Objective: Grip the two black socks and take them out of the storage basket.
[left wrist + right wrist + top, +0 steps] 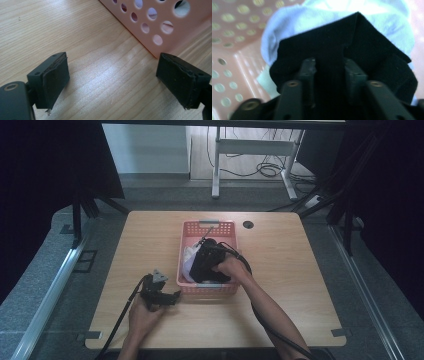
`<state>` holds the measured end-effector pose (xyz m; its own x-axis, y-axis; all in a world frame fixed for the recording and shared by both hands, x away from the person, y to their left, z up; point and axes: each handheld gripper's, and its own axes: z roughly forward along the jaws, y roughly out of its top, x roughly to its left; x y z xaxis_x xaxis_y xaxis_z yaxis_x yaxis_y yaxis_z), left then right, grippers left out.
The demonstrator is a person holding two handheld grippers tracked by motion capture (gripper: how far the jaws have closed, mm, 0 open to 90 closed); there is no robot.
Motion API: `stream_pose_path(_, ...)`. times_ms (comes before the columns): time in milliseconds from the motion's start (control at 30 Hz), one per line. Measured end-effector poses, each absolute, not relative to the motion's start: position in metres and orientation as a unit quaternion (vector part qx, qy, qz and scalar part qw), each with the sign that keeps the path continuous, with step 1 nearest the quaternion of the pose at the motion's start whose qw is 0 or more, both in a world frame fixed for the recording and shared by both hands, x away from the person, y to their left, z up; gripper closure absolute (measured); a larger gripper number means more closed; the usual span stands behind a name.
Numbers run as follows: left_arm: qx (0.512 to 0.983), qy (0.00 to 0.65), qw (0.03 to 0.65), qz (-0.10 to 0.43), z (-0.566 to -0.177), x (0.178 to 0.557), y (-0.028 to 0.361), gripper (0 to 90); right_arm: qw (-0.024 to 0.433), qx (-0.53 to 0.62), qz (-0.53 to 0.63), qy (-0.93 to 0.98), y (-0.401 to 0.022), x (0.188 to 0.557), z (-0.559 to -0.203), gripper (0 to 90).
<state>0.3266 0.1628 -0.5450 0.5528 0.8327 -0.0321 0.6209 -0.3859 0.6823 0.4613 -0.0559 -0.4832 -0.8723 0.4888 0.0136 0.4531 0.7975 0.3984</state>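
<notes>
Inspection, current moment: my right gripper (212, 265) is down inside the pink basket (208, 226), mid-table, w/ its jaws pinched close together on a fold of black cloth (352, 47). In the right gripper view the cloth runs up between the jaws and spreads over a pale blue-white fabric (294, 22) lying beneath it; perforated basket wall (229, 37) visible at left. So the black item sits in the basket, on top of the light one, gripped. Can't tell from these frames whether it's going in or coming out; I judge the step as placing or lifting at the basket, grip secure. My left gripper (161, 296) rests low over the table (280, 310), just beside the basket's near-left corner, jaws spread wide, nothing between them; left gripper view confirms bare wood grain and basket side (160, 22) close to one jaw. Next move, my judgement: if depositing, part the right jaws and withdraw straight up w/o snagging cloth; if removing, lift clear of the rim, keeping the light fabric from dragging along. Left stays clear or steadies the basket.
</notes>
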Motion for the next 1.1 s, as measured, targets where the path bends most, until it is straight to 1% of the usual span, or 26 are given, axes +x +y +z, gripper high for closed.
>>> stream_pose_path(67, 0.817, 0.445, 0.33, 0.16, -0.545, 0.327, 0.163, 10.7, 0.041, 0.255, 0.197, 0.946, -0.057, 0.461, -0.483, 83.6)
stream_pose_path(100, 0.817, 0.445, 0.33, 0.16, -0.545, 0.327, 0.163, 10.7, 0.034, 0.256, 0.202, 0.945, -0.058, 0.462, -0.482, 85.6)
stream_pose_path(233, 0.817, 0.445, 0.33, 0.16, -0.545, 0.327, 0.163, 10.7, 0.03, 0.262, 0.208, 0.942, -0.062, 0.462, -0.476, 86.6)
stream_pose_path(367, 0.817, 0.445, 0.33, 0.16, -0.545, 0.327, 0.163, 10.7, 0.028, 0.27, 0.254, 0.928, -0.072, 0.46, -0.457, 86.6)
stream_pose_path(400, 0.817, 0.445, 0.33, 0.16, -0.545, 0.327, 0.163, 10.7, 0.028, 0.27, 0.254, 0.928, -0.072, 0.46, -0.457, 86.6)
stream_pose_path(500, 0.817, 0.445, 0.331, 0.16, -0.545, 0.327, 0.163, 10.7, 0.034, 0.265, 0.285, 0.921, -0.078, 0.456, -0.438, 86.5)
stream_pose_path(633, 0.816, 0.445, 0.332, 0.161, -0.545, 0.327, 0.163, 10.7, 0.035, 0.262, 0.309, 0.914, -0.082, 0.453, -0.427, 86.5)
stream_pose_path(833, 0.816, 0.445, 0.332, 0.161, -0.545, 0.327, 0.163, 10.7, 0.051, 0.254, 0.347, 0.901, -0.089, 0.447, -0.403, 86.5)
stream_pose_path(1100, 0.816, 0.445, 0.332, 0.161, -0.545, 0.327, 0.163, 10.7, 0.065, 0.253, 0.374, 0.89, -0.097, 0.443, -0.384, 86.5)
